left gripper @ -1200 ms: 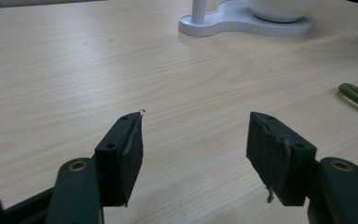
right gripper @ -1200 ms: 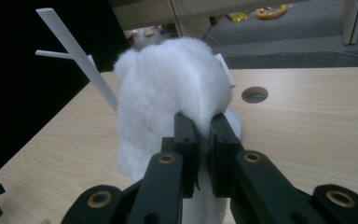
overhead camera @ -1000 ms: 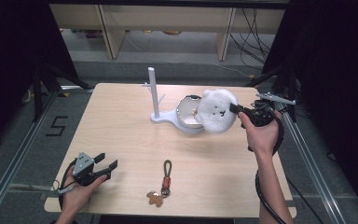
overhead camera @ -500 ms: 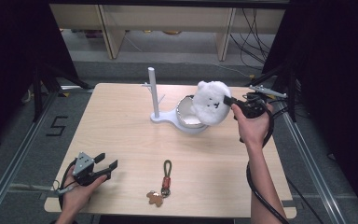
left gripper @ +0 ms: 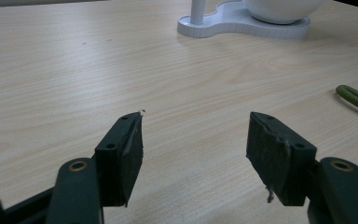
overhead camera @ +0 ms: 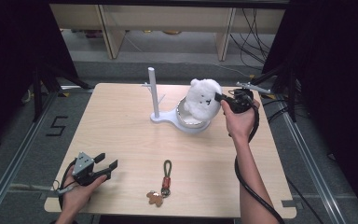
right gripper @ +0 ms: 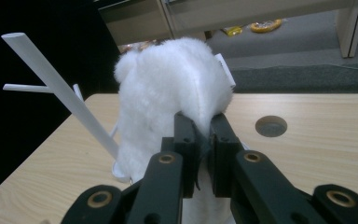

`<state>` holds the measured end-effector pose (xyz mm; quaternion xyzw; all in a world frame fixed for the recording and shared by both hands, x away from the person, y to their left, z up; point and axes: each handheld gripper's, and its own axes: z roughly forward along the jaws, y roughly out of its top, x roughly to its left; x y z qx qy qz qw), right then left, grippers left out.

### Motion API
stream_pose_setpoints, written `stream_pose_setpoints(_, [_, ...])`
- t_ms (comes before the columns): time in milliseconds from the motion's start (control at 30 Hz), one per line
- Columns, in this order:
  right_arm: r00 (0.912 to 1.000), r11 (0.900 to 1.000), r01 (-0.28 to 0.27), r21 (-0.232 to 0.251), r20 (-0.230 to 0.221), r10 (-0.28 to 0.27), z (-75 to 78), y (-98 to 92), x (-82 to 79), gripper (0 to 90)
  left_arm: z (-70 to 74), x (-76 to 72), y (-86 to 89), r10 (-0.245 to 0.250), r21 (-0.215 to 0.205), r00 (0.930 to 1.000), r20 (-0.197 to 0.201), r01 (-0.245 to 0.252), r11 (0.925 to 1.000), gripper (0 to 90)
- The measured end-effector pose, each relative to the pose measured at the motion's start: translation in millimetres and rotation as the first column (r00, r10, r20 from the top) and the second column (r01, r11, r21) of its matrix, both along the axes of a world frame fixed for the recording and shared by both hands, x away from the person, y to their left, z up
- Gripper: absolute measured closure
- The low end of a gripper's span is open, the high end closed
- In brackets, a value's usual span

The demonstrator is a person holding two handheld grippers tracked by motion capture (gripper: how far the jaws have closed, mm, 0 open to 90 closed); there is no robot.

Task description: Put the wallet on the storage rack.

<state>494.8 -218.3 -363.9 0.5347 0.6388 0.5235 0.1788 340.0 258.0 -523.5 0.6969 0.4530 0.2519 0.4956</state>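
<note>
A fluffy white plush bear (overhead camera: 203, 97) hangs over the white bowl (overhead camera: 189, 122) at the back of the table, pinched by my right gripper (overhead camera: 220, 99), which is shut on its edge. In the right gripper view the two jaws clamp a fold of the plush bear (right gripper: 172, 88), and the stand's white post (right gripper: 60, 88) leans to its left. The bowl sits on a white stand whose upright post (overhead camera: 153, 91) carries short pegs. Near the front left corner my left gripper (overhead camera: 111, 166) is open, its jaws (left gripper: 196, 154) standing wide apart over bare wood.
A keychain (overhead camera: 164, 183) with a green loop, a red bead and a small brown bear charm lies at the front middle; its green loop (left gripper: 356, 99) shows in the left gripper view. The right gripper view shows a round hole (right gripper: 271, 126) in the tabletop. Shelving stands beyond the table's far edge.
My right gripper has carried the plush bear leftward and slightly down, from beside the bowl to above it. The left hand stayed put.
</note>
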Motion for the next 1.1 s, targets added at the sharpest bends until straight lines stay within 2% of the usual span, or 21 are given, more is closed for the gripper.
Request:
stream_pose_setpoints(33, [0.9999, 1.000, 0.003, -0.008, 0.011, -0.003, -1.5, 1.5, 2.0, 84.9, 0.3, -0.3, -0.1, 0.004, 0.004, 1.0000, -0.003, -0.004, 1.0000, 35.8])
stream_pose_setpoints(67, [0.9999, 1.000, 0.009, 0.005, -0.008, -0.009, -1.6, 4.1, 1.7, 84.9, 0.1, -0.2, 0.0, 0.001, 0.002, 1.0000, -0.002, -0.001, 1.0000, 35.8])
stream_pose_setpoints(100, [1.0000, 1.000, 0.007, -0.027, 0.003, -0.007, -3.4, 5.1, 4.8, 84.9, 0.0, -0.1, 0.0, 0.000, 0.000, 1.0000, 0.000, 0.000, 1.0000, 35.7])
stream_pose_setpoints(333, [0.9998, 0.999, 0.018, -0.027, 0.011, -0.017, -10.5, 13.0, 11.0, 84.9, -0.1, -0.6, -0.5, -0.003, -0.001, 1.0000, 0.002, 0.003, 1.0000, 35.8])
stream_pose_setpoints(367, [0.9993, 0.999, 0.033, -0.008, -0.020, -0.033, -10.1, 16.6, 9.6, 84.9, -0.1, -0.6, -0.4, -0.003, -0.001, 1.0000, 0.002, 0.003, 1.0000, 35.8])
stream_pose_setpoints(433, [0.9996, 0.999, 0.027, -0.033, 0.006, -0.026, -13.3, 16.9, 12.3, 84.8, -0.1, -0.6, -0.3, -0.001, -0.002, 1.0000, 0.002, 0.001, 1.0000, 35.8])
stream_pose_setpoints(467, [0.9995, 0.999, 0.030, -0.016, -0.005, -0.030, -14.4, 19.1, 12.4, 84.8, -0.1, -0.7, -0.2, 0.000, -0.002, 1.0000, 0.002, 0.000, 1.0000, 35.8])
stream_pose_setpoints(533, [0.9994, 0.999, 0.032, -0.012, -0.011, -0.032, -17.0, 21.4, 13.1, 84.8, 0.0, -0.9, -0.2, 0.002, -0.001, 1.0000, 0.002, -0.002, 1.0000, 35.7])
stream_pose_setpoints(600, [0.9995, 0.999, 0.029, -0.036, 0.015, -0.029, -21.7, 21.5, 16.0, 84.8, -0.2, -0.7, -0.3, -0.002, -0.003, 1.0000, 0.005, 0.002, 1.0000, 35.7])
stream_pose_setpoints(700, [0.9989, 0.999, 0.047, -0.022, -0.008, -0.047, -26.9, 28.7, 13.7, 84.6, 0.0, -1.1, -0.4, -0.002, 0.000, 1.0000, 0.002, 0.002, 1.0000, 35.7])
stream_pose_setpoints(767, [0.9989, 0.998, 0.044, -0.051, 0.017, -0.043, -31.9, 29.4, 15.1, 84.5, 0.0, -1.3, -0.5, -0.002, 0.000, 1.0000, 0.002, 0.002, 1.0000, 35.8])
stream_pose_setpoints(833, [0.9980, 0.997, 0.063, -0.040, 0.003, -0.062, -35.9, 34.4, 13.1, 84.4, 0.1, -1.5, -0.5, -0.004, 0.002, 1.0000, 0.002, 0.004, 1.0000, 35.7])
stream_pose_setpoints(900, [0.9982, 0.997, 0.058, -0.059, 0.020, -0.057, -39.0, 34.5, 13.9, 84.3, 0.1, -1.6, -0.5, -0.004, 0.002, 1.0000, 0.002, 0.004, 1.0000, 35.8])
stream_pose_setpoints(933, [0.9971, 0.996, 0.076, -0.048, 0.010, -0.076, -40.6, 38.0, 12.1, 84.2, 0.1, -1.7, -0.5, -0.005, 0.002, 1.0000, 0.001, 0.005, 1.0000, 35.7])
stream_pose_setpoints(967, [0.9963, 0.995, 0.084, -0.053, 0.021, -0.083, -42.6, 39.1, 11.9, 84.1, 0.1, -1.8, -0.5, -0.005, 0.001, 1.0000, 0.002, 0.005, 1.0000, 35.7])
stream_pose_setpoints(1000, [0.9960, 0.994, 0.077, -0.078, 0.051, -0.073, -45.9, 37.7, 12.7, 83.8, 0.1, -1.8, -0.6, -0.005, 0.002, 1.0000, 0.001, 0.005, 1.0000, 35.7])
stream_pose_setpoints(1067, [0.9957, 0.993, 0.081, -0.084, 0.051, -0.077, -46.9, 38.0, 12.7, 83.6, 0.0, -1.9, -0.8, -0.005, 0.000, 1.0000, 0.004, 0.005, 1.0000, 35.7])
stream_pose_setpoints(1100, [0.9945, 0.993, 0.102, -0.063, 0.029, -0.100, -47.4, 40.5, 10.6, 83.3, 0.0, -1.9, -0.8, -0.006, 0.000, 1.0000, 0.003, 0.006, 1.0000, 35.7])
